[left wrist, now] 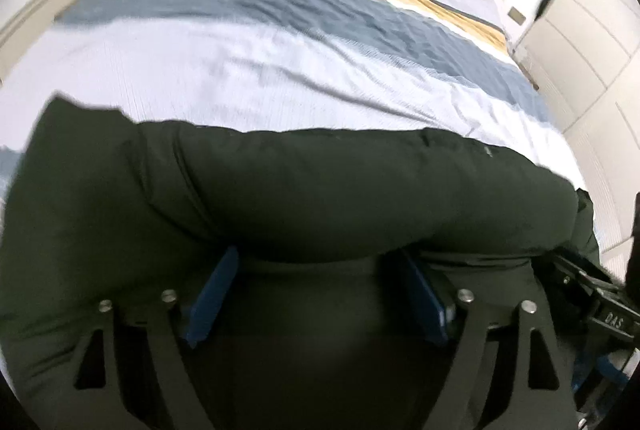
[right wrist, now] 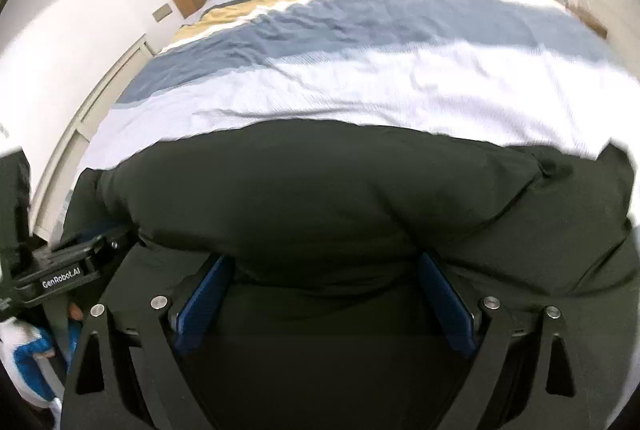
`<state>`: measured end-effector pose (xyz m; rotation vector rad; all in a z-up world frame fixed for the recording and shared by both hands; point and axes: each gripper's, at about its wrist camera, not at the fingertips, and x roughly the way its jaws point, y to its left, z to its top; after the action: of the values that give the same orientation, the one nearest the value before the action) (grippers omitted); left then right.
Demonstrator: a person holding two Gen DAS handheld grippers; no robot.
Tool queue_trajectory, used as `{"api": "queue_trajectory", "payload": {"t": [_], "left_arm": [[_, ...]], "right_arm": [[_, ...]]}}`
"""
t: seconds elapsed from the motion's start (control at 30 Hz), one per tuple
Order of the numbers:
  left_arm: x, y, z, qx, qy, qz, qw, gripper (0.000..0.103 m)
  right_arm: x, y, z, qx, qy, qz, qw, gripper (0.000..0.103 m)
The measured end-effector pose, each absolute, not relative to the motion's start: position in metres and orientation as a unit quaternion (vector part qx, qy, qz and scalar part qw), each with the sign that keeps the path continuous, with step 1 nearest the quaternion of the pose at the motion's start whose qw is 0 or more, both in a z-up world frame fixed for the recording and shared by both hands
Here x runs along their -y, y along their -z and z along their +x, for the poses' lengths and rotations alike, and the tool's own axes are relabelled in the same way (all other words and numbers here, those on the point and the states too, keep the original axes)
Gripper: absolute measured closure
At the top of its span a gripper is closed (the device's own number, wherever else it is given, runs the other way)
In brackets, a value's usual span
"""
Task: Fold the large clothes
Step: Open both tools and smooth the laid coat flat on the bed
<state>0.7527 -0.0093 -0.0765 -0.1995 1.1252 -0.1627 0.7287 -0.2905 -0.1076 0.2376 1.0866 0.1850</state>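
Bright, even room light is washing out the bedspread (left wrist: 240, 69) beyond the jaws; motion blur is smearing everything, edges are bowing.

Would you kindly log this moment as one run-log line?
stage: folding | item: dark garment on striped bed | left gripper: open, garment fold between fingers | right gripper: open, same
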Motion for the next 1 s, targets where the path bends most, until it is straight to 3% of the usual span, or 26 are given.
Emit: {"api": "queue_trajectory", "payload": {"t": [0.33, 0.47, 0.6, 0.8, 1.0], "left_arm": [[-0.002, 0.053, 0.753, -0.533, 0.027, -0.078, 0.842, 0.02], [0.008, 0.025, 0.741, -0.498, 0.047, -0.066, 0.864, 0.02], [0.035, 0.012, 0.728, -0.48, 0.084, -0.05, 0.872, 0.02], [0.056, 0.027, 0.714, -0.483, 0.092, -0.024, 0.871, 0.02], [0.048, 0.045, 0.714, -0.489, 0.071, -0.029, 0.869, 0.019]], "right_arm": [[0.32, 0.106, 0.752, -0.529, -0.028, 0.13, 0.838, 0.011], [0.336, 0.091, 0.749, -0.528, 0.018, 0.079, 0.846, 0.011], [0.337, 0.064, 0.727, -0.502, -0.009, 0.096, 0.86, 0.011], [0.314, 0.049, 0.675, -0.478, -0.065, 0.086, 0.872, 0.011], [0.3, 0.088, 0.67, -0.503, -0.073, 0.064, 0.859, 0.011]]}}
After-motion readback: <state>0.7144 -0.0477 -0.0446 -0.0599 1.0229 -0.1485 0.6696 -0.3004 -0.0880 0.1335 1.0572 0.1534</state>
